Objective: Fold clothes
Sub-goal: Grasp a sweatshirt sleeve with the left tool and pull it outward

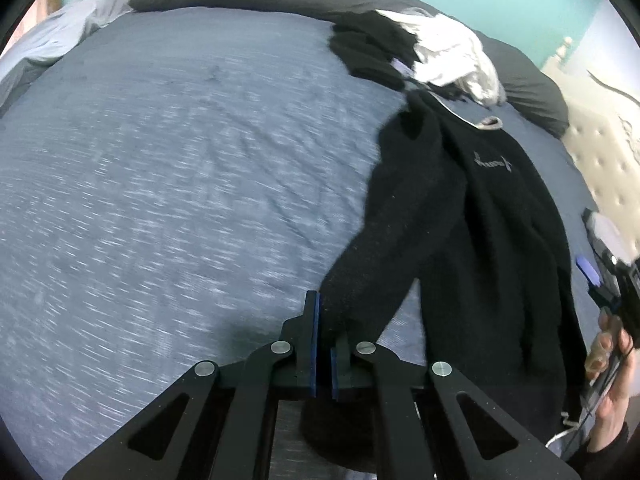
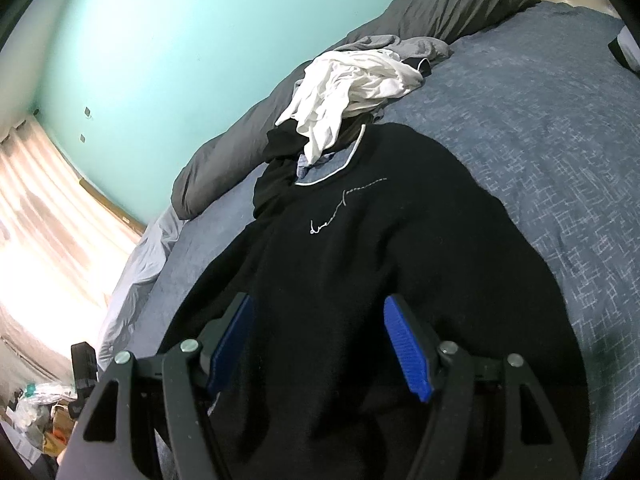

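A black sweater (image 1: 492, 216) with white script on its chest lies face up on the blue bedcover (image 1: 160, 160). My left gripper (image 1: 325, 320) is shut on the sweater's sleeve (image 1: 384, 252), which stretches from the shoulder down into its pads and lifts off the bed. In the right wrist view the sweater (image 2: 360, 264) fills the middle. My right gripper (image 2: 320, 304) hovers open over its lower body, with the blue pads wide apart and nothing pinched. The right gripper (image 1: 612, 280) also shows at the edge of the left wrist view, held by a hand (image 1: 612, 380).
A pile of clothes sits by the sweater's collar: a white garment (image 2: 352, 88) and a black one (image 1: 372, 52). A dark grey duvet (image 2: 440, 12) runs along the teal wall. A tufted headboard (image 1: 600, 152) borders the bed. Clutter (image 2: 36, 412) lies on the floor.
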`<state>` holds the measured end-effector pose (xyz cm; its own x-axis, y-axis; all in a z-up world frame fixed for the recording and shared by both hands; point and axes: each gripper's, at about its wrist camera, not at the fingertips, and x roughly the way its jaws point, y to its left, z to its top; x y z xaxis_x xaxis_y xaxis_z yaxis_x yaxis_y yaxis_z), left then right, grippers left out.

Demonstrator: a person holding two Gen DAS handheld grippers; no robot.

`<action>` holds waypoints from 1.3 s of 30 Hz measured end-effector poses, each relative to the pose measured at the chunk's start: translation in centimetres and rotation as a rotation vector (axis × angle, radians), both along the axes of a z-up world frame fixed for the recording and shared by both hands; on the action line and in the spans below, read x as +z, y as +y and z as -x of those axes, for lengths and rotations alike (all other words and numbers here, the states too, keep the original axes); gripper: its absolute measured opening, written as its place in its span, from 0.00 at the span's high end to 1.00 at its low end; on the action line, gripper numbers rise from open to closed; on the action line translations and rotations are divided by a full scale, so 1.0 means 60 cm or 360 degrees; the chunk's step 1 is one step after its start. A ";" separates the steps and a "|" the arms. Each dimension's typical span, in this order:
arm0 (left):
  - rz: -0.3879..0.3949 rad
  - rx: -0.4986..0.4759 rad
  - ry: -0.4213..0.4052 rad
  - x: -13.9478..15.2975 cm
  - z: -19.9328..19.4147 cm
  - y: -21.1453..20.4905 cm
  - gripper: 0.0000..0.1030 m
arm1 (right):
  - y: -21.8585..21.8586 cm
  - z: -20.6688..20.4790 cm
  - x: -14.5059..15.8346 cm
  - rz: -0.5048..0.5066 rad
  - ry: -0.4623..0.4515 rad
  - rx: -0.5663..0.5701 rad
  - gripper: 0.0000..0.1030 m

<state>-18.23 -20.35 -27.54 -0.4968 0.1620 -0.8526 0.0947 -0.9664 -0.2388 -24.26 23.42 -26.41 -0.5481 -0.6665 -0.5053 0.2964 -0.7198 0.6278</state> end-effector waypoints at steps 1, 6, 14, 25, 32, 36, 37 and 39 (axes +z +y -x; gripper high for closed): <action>0.0004 0.0019 -0.0011 0.001 0.004 -0.011 0.97 | 0.001 0.001 -0.001 0.0003 -0.0005 -0.0003 0.33; 0.0007 0.0108 -0.0078 -0.006 0.028 -0.065 0.97 | -0.001 0.001 -0.004 -0.0001 -0.0014 0.0008 0.33; 0.0093 0.0161 -0.0148 -0.028 0.063 -0.106 0.96 | -0.008 0.001 -0.006 -0.0009 -0.0017 0.0025 0.33; -0.0007 0.0244 -0.0171 -0.017 0.033 -0.155 0.55 | -0.010 0.004 -0.012 0.0002 -0.0039 0.0023 0.33; -0.0168 0.0244 -0.0168 0.001 0.006 -0.159 0.54 | -0.019 -0.003 -0.008 0.0005 -0.0035 0.0048 0.33; -0.0180 0.0214 -0.0189 0.010 -0.012 -0.142 0.53 | -0.019 -0.002 -0.004 0.0016 -0.0031 0.0050 0.33; -0.0167 0.0198 -0.0198 0.011 -0.017 -0.133 0.53 | -0.020 -0.002 -0.003 0.0018 -0.0029 0.0050 0.33; -0.0164 0.0172 -0.0216 0.011 -0.025 -0.112 0.51 | -0.017 -0.002 -0.002 0.0033 -0.0035 0.0048 0.33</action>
<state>-16.76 -27.05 -26.87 -0.3975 0.2040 -0.8946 0.2346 -0.9200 -0.3140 -24.15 22.37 -26.51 -0.5165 -0.6932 -0.5027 0.3040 -0.6973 0.6491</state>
